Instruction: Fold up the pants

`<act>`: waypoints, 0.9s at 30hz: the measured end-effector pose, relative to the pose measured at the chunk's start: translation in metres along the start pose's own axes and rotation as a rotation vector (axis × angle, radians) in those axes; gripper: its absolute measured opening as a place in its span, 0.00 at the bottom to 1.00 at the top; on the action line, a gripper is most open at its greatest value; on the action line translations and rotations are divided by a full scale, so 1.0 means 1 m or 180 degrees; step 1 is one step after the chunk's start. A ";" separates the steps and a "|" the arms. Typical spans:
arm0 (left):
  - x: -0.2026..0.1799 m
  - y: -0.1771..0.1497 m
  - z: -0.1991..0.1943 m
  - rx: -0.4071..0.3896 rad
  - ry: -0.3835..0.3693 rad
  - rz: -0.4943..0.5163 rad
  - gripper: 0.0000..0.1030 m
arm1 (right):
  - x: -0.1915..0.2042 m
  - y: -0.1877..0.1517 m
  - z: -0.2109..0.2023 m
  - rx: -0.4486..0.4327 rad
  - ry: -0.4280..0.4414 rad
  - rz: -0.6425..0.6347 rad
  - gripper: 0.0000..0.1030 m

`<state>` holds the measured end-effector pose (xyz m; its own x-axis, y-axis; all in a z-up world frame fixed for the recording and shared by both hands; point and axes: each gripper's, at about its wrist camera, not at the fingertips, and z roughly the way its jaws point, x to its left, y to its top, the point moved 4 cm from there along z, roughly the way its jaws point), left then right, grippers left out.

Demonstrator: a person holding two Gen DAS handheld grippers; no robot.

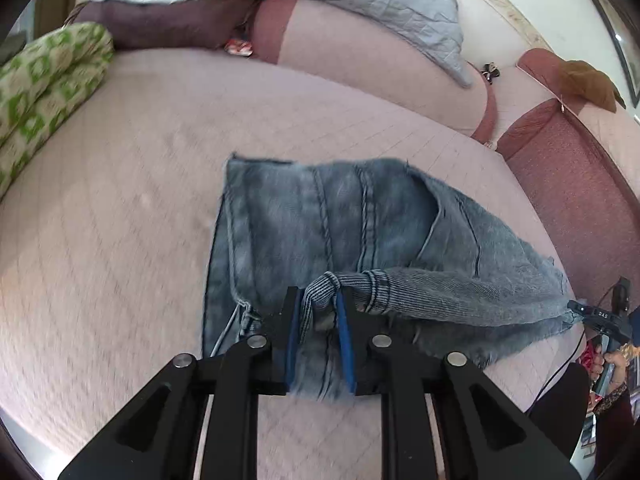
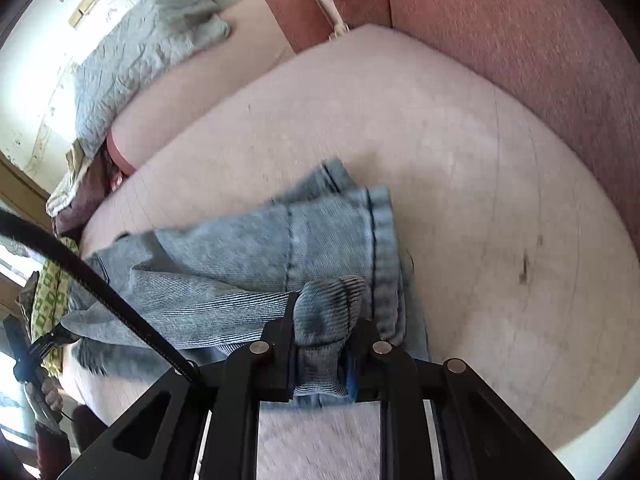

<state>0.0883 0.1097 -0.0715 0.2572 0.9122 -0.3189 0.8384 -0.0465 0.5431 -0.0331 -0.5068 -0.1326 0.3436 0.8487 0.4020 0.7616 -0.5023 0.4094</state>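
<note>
Pinched denim in both: left gripper (image 1: 320, 312) at lower centre, right gripper (image 2: 323, 336) likewise, jaws clamped on bunched edge. Jeans (image 1: 320, 216) mid-frame on bed (image 1: 140, 160), lifted taut, likely for folding over.

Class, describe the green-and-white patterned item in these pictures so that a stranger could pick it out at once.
Start at the big pale pink sofa seat where the jeans lie. Look to its far left edge in the left wrist view: the rolled cushion rests there, beside a dark maroon pillow. It alone carries a bright green-and-cream block print; everything nearby is plain pink, maroon, grey or denim.
</note>
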 end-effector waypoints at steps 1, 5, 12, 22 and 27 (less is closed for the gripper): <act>0.002 -0.004 -0.005 0.0003 0.0013 -0.0010 0.21 | 0.001 -0.002 -0.003 -0.0013 -0.0004 0.0000 0.21; 0.013 -0.013 -0.026 -0.0038 0.0287 0.0048 0.22 | 0.005 -0.005 -0.017 -0.0005 -0.0076 -0.0074 0.31; 0.032 -0.009 -0.068 -0.0229 0.0400 -0.0155 0.23 | 0.022 -0.001 -0.059 -0.0354 -0.0584 -0.0464 0.63; -0.046 0.019 0.022 0.0113 0.0362 0.0197 0.37 | 0.093 0.041 0.004 -0.0296 0.0066 -0.0332 0.62; -0.054 -0.009 0.042 0.0307 0.0725 0.0640 0.37 | 0.082 -0.003 0.039 0.0372 0.0210 -0.0226 0.61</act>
<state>0.0871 0.0435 -0.0915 0.3173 0.9480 -0.0244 0.8261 -0.2636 0.4980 0.0145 -0.4293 -0.1331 0.2525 0.8668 0.4300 0.8428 -0.4153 0.3423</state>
